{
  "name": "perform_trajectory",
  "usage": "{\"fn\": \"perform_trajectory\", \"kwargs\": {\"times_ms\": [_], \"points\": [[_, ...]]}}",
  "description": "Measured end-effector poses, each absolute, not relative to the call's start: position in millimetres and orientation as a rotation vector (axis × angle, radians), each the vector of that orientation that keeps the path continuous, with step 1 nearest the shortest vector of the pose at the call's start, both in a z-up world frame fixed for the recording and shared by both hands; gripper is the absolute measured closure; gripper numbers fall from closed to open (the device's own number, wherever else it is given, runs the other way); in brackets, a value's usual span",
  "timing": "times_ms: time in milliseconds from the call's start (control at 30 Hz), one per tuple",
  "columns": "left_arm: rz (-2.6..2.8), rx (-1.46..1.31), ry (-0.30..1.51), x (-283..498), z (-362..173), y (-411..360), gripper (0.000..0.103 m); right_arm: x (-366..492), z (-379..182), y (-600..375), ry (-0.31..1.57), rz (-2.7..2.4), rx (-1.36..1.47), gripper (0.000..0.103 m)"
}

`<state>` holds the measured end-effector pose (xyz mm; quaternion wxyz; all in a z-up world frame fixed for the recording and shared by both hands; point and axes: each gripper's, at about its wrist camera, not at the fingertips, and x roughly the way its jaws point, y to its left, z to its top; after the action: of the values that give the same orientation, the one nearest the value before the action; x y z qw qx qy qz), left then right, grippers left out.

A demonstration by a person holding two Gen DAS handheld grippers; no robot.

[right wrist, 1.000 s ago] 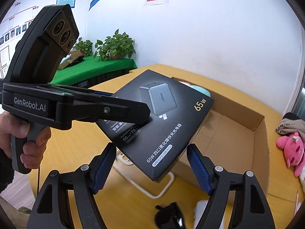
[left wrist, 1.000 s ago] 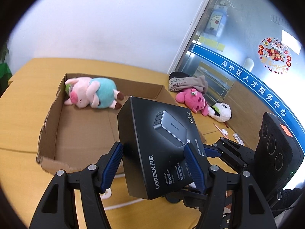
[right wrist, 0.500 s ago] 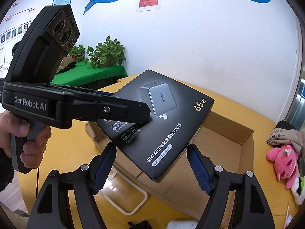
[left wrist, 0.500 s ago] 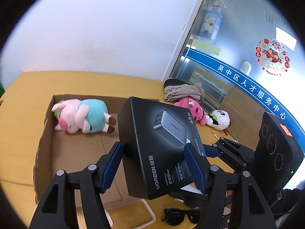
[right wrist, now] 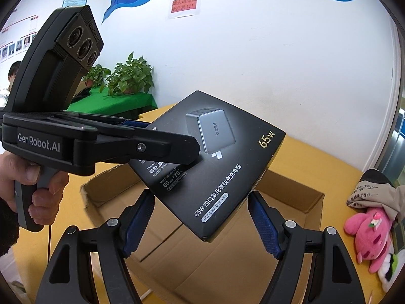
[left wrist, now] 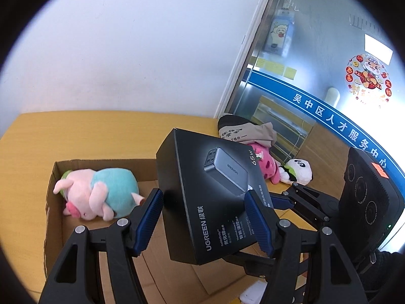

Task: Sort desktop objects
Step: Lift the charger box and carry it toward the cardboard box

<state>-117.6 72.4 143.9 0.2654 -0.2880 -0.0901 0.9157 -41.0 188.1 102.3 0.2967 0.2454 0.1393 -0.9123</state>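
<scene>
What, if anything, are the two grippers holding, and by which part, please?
Both hold one black box: the left gripper clamps the end nearest its camera, and the right gripper clamps the corner nearest its own.

On the black charger box, "UGREEN" is printed on the side and again on the pictured charger; "65W" is set in gold, and "USB-C×2 USB-A×2", "MacBook Air 13" and "60 min 70%" are read on its top. "GenRobot.AI" is marked on the left gripper. "吴中区人才服务中心" is written along the blue glass band.
</scene>
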Motion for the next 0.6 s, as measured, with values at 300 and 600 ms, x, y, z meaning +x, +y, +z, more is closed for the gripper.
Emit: {"fn": "perform_trajectory", "kwargs": {"times_ms": [300,600], "points": [[2.452,-0.843,-0.281,-179,129,78,0.037,-105,96,192,0.385,-2.404,0.720,0.022],[2.436,-0.919,-0.340,-231,105,77,0.037,-158,81,191,0.371,-2.372,0.804,0.022]]}}
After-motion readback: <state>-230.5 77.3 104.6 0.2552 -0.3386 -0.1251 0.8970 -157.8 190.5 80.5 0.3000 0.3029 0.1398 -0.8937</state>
